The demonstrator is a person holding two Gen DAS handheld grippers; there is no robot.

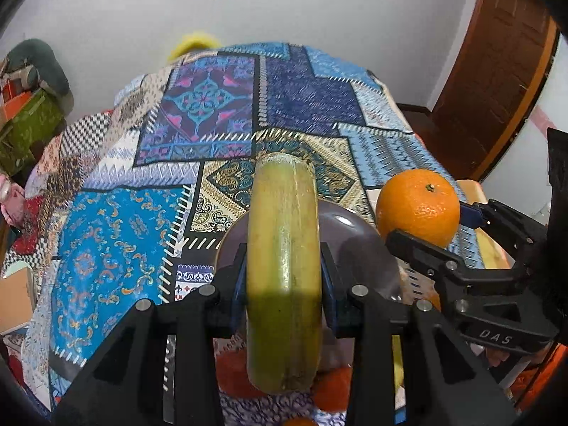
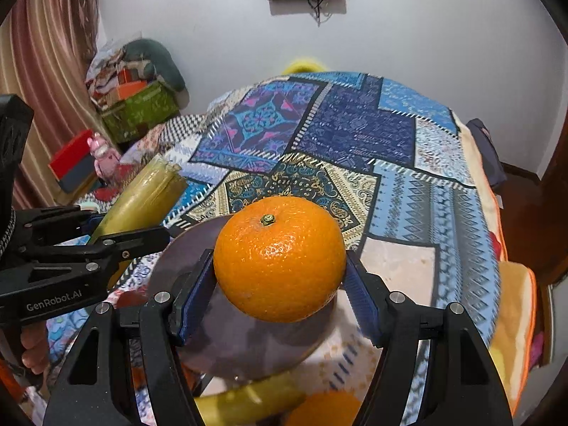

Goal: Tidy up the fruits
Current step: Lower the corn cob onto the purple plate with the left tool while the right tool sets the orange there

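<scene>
Left gripper (image 1: 284,280) clamped on banana (image 1: 284,248), above near edge of grey plate (image 1: 358,241). Right gripper (image 2: 280,280) clamped on orange (image 2: 279,258), over plate centre. Risks: grippers collide over plate; round orange rolls off once released.

A bed (image 2: 443,213) carries everything, covered to its edges by a patchwork-printed cloth (image 1: 149,220) in blues, purple and cream. A round, glossy grey-purple plate (image 2: 248,340) lies on the cloth near the bed's near edge. Just nearer than the plate, a yellow-green banana (image 2: 245,404) and an orange fruit (image 2: 326,410) rest on the cloth
</scene>
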